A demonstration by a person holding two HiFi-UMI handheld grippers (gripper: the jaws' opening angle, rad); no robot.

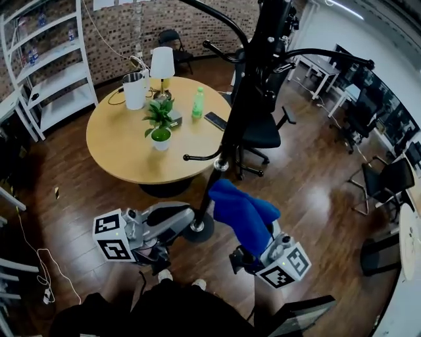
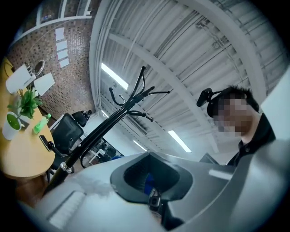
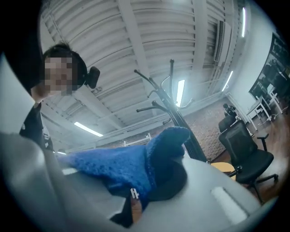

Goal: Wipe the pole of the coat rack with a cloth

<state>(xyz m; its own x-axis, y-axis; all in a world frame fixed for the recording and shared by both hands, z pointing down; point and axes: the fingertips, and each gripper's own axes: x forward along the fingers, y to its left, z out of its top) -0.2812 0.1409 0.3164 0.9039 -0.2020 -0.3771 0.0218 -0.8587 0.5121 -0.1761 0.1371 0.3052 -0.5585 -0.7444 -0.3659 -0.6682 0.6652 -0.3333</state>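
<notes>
I see the black coat rack standing upright on its round base on a dark wooden floor, just off the near edge of a round wooden surface. Its pole is the long axis. In the head view the pole runs from the base, low in the middle, up and to the right and out past the top edge. Curved hooks branch off it.

My right tool is clamped on a blue cloth. The cloth points up and left from the tool. Its upper end is just beside the pole, low down above the base, and I cannot tell whether it touches. In the right gripper view the cloth spills out of the tool's dark mouth, with the pole rising behind it.

My left tool lies low and points right, toward the base. No view lets me tell whether it is open or closed.

Each tool carries a cube with black-and-white square markers.

On the surface stand a potted plant, a green bottle, a lamp with a white shade and a white container. A black office chair sits behind the pole. White shelves stand at far left by a brick wall.
</notes>
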